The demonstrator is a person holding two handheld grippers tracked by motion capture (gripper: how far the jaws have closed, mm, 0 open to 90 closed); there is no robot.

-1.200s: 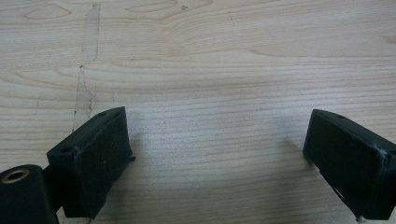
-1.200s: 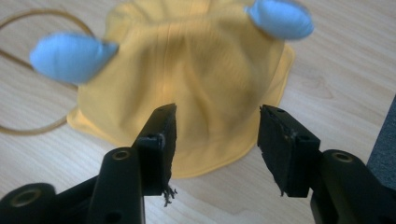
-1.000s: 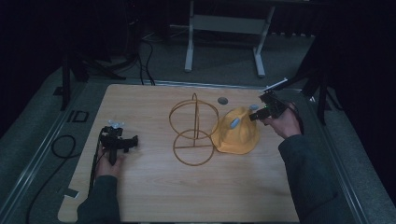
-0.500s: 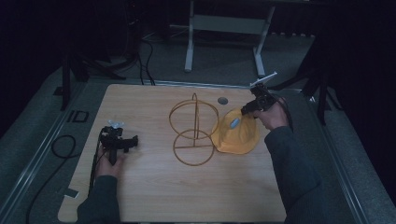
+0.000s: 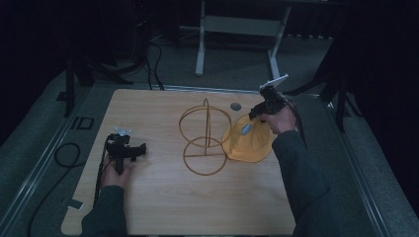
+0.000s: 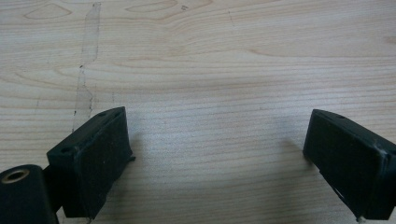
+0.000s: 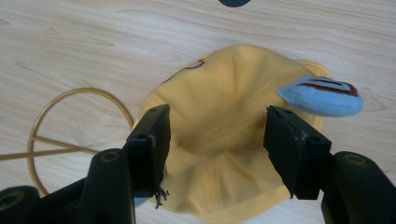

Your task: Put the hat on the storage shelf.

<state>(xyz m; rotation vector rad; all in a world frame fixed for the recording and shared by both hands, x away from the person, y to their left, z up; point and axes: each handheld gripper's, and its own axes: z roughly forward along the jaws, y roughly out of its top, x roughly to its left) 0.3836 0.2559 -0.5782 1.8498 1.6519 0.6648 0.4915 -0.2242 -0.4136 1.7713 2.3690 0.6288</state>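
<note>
Yellow cloth fills the gap ahead of my right gripper [image 7: 215,140]: a soft yellow fabric cap [image 7: 219,140] with a light blue brim [image 7: 322,97] lies crumpled on the pale wooden table [image 5: 163,197]. In the right gripper view my jaws stand spread apart over the crown, one to each side of it, holding nothing; I cannot tell whether they touch the cloth. The blue brim sticks out past the far jaw. From the high view I see the right gripper [image 5: 258,112] raised above the cap's [image 5: 249,143] far edge, tilted down toward it, with my right hand [image 5: 279,118] behind it.

Just beside the cap, on its left in the high view, stands a thin golden wire stand [image 5: 205,136] made of hoops; its lower ring touches or nearly touches the cap's edge, and I cannot tell which. A small dark round spot [image 5: 235,106] sits on the table beyond the cap.

My left gripper [image 5: 143,150] rests low at the table's left part, well apart from the cap. In the left gripper view its jaws are wide open over bare wood [image 6: 210,70], gripping nothing.
</note>
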